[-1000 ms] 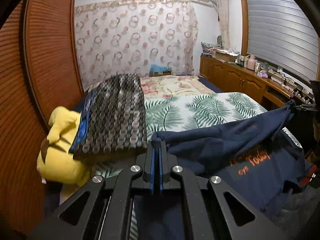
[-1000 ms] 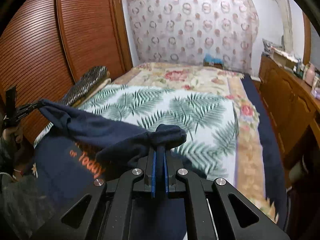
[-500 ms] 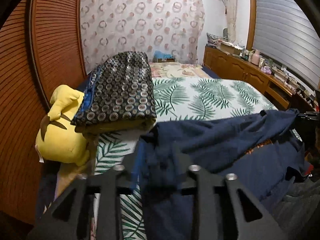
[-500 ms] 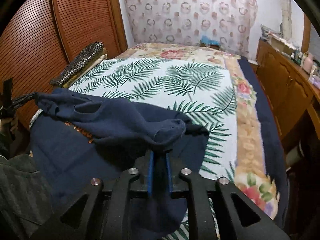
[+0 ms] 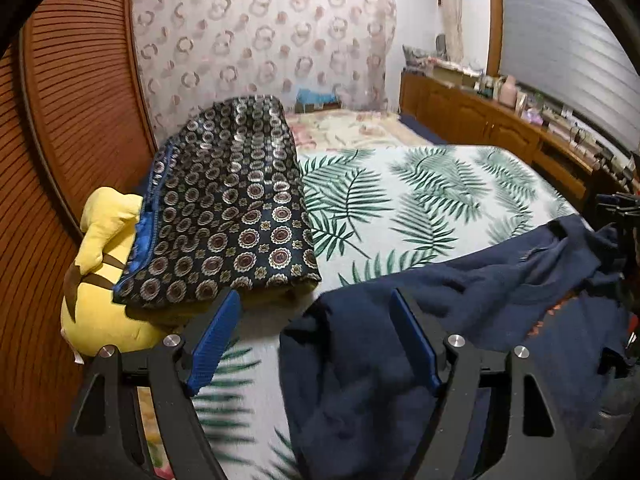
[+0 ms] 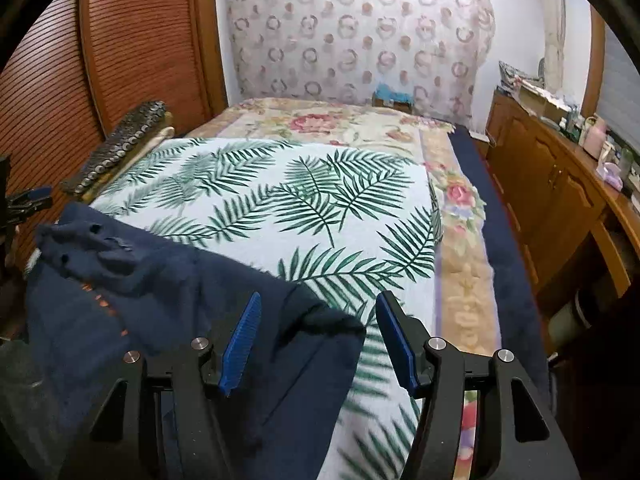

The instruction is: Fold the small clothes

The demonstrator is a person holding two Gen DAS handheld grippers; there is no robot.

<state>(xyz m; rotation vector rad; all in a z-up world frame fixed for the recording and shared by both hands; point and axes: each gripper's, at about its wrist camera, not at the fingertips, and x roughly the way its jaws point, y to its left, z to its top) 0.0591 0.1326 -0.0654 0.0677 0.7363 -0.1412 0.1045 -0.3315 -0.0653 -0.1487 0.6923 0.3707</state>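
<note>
On the near edge of the leaf-print bedspread (image 6: 312,200) lies the navy sweatshirt (image 5: 400,340), while left gripper (image 5: 316,336) and right gripper (image 6: 318,340) are opening, fingers not pressing it.

1 navy garment (image 5: 400,360), 1 yellow plush toy (image 5: 100,300), 1 patterned folded cloth (image 5: 232,208).

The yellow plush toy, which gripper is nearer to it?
Left. The left gripper is right beside the plush; the right gripper is across the navy shirt, plush not in its view.

Orange print (image 6: 105,305) on navy garment (image 6: 168,292) mostly folded under, unreadable
</note>
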